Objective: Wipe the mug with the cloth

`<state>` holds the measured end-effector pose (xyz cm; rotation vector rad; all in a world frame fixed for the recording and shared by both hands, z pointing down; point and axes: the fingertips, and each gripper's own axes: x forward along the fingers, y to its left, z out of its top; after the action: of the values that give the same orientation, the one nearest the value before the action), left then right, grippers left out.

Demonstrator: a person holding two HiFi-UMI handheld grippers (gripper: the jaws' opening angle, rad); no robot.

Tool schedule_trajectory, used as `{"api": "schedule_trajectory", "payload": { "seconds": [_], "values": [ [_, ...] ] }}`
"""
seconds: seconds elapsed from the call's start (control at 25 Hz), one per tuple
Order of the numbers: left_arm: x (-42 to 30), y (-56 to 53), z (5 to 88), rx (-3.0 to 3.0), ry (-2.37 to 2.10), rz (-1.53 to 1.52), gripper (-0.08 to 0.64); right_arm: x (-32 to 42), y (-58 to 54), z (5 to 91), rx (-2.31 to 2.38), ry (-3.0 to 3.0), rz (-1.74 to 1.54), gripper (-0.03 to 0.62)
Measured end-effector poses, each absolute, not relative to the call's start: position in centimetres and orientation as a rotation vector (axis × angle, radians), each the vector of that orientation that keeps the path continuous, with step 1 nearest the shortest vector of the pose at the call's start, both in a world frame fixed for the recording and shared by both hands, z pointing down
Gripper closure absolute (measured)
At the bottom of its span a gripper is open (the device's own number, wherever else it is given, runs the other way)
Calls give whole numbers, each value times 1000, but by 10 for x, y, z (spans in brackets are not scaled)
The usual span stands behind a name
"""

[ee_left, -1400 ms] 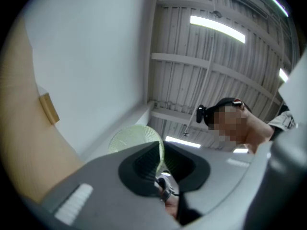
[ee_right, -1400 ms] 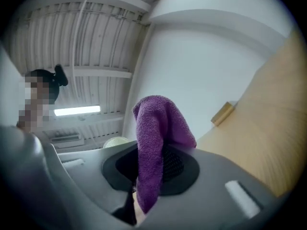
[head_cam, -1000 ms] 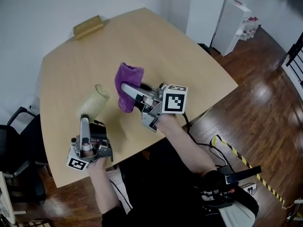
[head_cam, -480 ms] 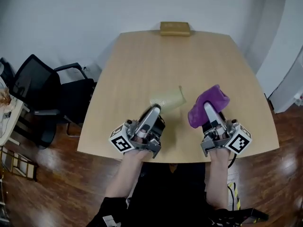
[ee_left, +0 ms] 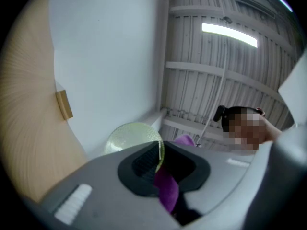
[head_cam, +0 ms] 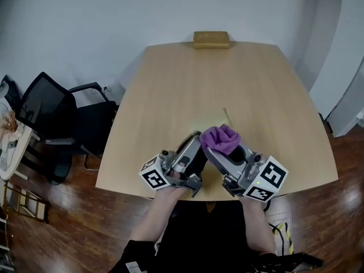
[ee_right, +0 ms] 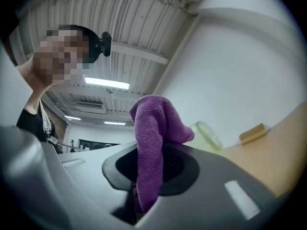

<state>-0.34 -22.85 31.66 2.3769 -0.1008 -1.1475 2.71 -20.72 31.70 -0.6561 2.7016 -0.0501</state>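
Head view: over the worktop's (head_cam: 227, 78) near edge, our left gripper's (head_cam: 195, 144) fingers pinch the mug's (ee_left: 129, 135) rim; our right gripper's (head_cam: 211, 152) fingers clamp the purple cloth (head_cam: 220, 139), touching the mug.

Head view: the cloth (head_cam: 220, 139), left tool (head_cam: 195, 145) and right tool (head_cam: 209, 151) covered nearly all of the mug (ee_left: 129, 137); only a pale sliver showed left of the cloth. Left tool view: the jaws hid the mug's lower part and most of the cloth. The tan block (head_cam: 210, 38) far beyond the cloth was too small to identify. Pale furniture (head_cam: 8, 147) far left of the cloth was cut off by the edge.
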Motion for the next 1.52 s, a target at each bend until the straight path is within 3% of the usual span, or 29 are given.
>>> {"api": "schedule_trajectory", "payload": {
  "seconds": [0.24,0.52,0.72,0.96,1.52],
  "values": [
    [-3,-252,312,2715,-325,-830,515,76,-225,332,-677,2583,-295,538],
    [14,-360,346,3173,-685,201,514,143,-254,339,-758,2352,-434,538],
    [43,-427,385,3120,-518,876,514,142,-261,356,-708,2319,-534,538],
    [80,-459,434,2961,-233,1242,508,145,-266,369,-741,2332,-557,538],
    [112,-489,428,2991,-267,1482,463,148,-262,366,-707,2332,-551,538]
  ]
}}
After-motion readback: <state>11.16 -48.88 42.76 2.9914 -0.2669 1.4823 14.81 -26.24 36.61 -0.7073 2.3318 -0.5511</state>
